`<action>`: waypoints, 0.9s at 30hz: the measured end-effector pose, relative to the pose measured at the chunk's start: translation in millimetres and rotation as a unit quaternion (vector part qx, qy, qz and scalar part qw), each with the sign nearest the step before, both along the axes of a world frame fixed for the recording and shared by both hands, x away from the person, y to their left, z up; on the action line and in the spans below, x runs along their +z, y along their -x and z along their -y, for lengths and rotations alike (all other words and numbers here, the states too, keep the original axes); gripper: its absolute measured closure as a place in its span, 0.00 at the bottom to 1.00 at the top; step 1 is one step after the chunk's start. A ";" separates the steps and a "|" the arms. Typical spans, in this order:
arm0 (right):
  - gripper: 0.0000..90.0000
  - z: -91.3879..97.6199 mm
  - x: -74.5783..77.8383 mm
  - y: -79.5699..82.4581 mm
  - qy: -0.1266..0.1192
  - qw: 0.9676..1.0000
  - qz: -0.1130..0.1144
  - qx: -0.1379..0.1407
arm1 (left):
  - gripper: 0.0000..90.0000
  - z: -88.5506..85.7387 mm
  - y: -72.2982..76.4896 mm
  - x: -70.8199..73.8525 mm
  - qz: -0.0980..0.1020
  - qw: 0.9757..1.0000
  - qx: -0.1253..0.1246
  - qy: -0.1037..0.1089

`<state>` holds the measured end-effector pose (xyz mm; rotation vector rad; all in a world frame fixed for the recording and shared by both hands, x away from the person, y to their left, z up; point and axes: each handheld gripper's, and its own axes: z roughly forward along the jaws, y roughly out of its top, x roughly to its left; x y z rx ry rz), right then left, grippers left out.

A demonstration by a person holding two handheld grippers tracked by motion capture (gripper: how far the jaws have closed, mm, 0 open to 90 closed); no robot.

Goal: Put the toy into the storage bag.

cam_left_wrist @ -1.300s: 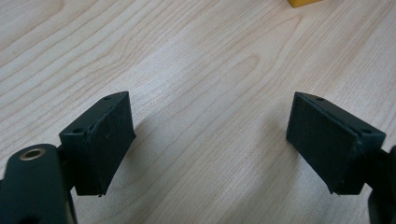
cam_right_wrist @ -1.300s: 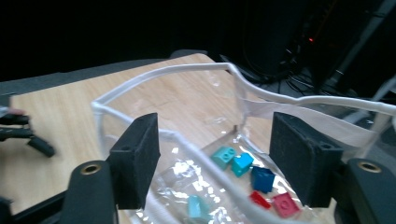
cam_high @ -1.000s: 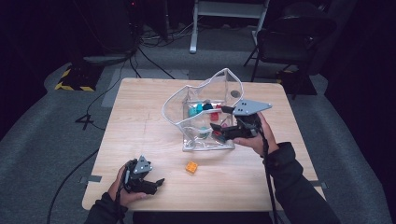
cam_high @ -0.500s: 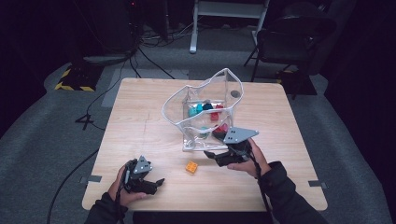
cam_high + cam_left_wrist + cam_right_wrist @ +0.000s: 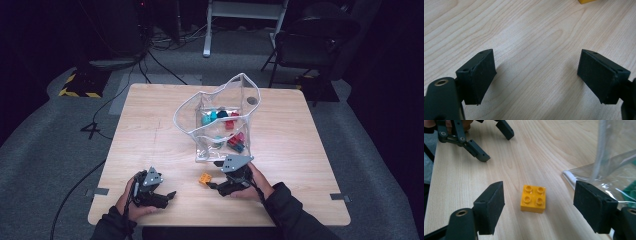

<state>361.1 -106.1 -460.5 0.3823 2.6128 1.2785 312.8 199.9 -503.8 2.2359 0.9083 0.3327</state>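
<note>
Between my right gripper's (image 5: 539, 202) released jaws sits the yellow brick (image 5: 533, 198) on the table (image 5: 529, 157), untouched; my left gripper (image 5: 536, 75) stands spread too, grasping nothing.

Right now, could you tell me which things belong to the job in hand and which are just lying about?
In the job: yellow brick, right gripper with open jaws either side of it, clear bag, bricks inside the bag.
Lying about: left gripper, chair, floor cables.

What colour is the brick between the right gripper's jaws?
Yellow-orange; the brick shows best in the right gripper view.
</note>
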 end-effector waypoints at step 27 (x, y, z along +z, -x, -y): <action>0.35 -22.6 -44.0 -5.3 0.022 0.999 -0.041 -0.017 | 0.17 0.0 0.0 0.0 0.000 1.000 0.000 0.000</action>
